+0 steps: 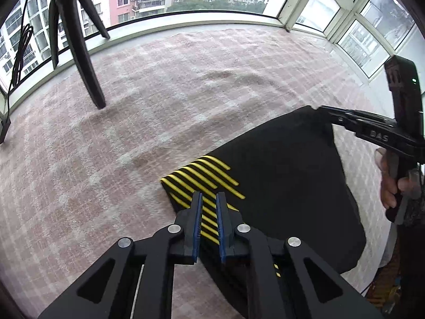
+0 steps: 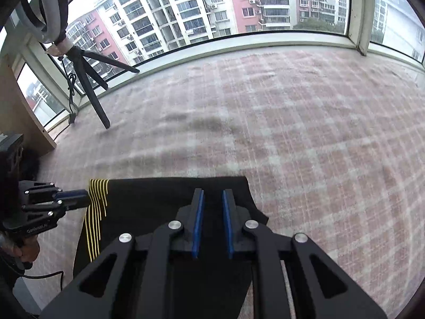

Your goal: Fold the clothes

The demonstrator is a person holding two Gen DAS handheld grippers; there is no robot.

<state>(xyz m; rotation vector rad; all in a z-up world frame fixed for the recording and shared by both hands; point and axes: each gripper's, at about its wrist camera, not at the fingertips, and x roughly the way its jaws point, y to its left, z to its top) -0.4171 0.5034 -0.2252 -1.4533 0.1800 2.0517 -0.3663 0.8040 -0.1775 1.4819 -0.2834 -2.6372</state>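
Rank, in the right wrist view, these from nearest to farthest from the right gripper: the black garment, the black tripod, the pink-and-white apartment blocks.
1. Black garment with yellow stripes: directly under the right gripper.
2. Black tripod: far left, standing on the pink checked blanket.
3. Pink-and-white apartment blocks: outside, beyond the window.

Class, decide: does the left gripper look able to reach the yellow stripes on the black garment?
Probably yes: the left gripper already sits over the yellow stripes of the black garment, with nothing between.
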